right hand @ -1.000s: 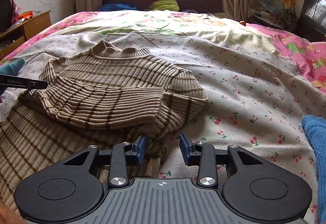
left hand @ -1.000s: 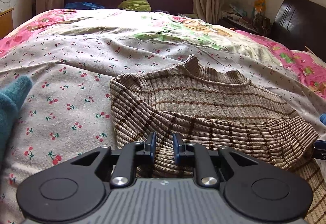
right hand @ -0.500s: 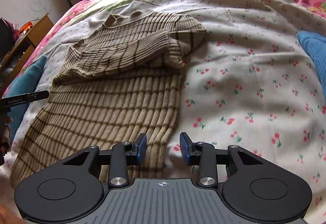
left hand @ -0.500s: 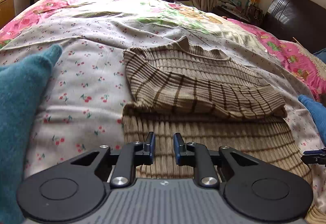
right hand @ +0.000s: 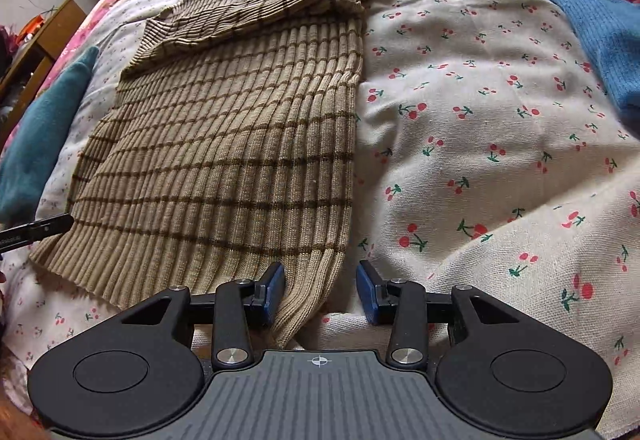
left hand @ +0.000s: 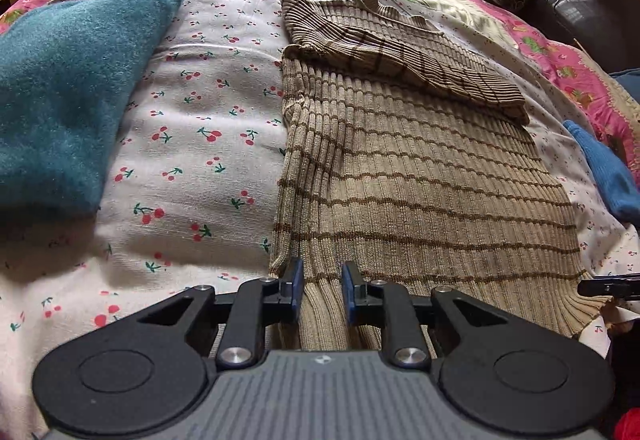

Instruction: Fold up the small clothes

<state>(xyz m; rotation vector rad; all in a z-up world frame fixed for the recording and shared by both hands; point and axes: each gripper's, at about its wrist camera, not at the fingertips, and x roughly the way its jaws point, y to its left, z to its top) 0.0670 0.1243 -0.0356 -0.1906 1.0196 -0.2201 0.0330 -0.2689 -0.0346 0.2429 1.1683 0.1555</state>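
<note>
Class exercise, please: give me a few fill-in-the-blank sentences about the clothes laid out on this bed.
The striped sweater lies on a sheet printed with red ____.
In both views, the teal garment lies to the sweater's ____.
In both views, the blue garment lies to the sweater's ____.
Missing words: cherries; left; right.

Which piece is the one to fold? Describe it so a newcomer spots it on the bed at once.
Look at the bed's cherry-print cover. In its middle, between a fuzzy teal garment on one side and a bright blue knit on the other, lies the sweater. It alone is beige ribbed knit with thin brown stripes, with a sleeve folded across its chest.
</note>
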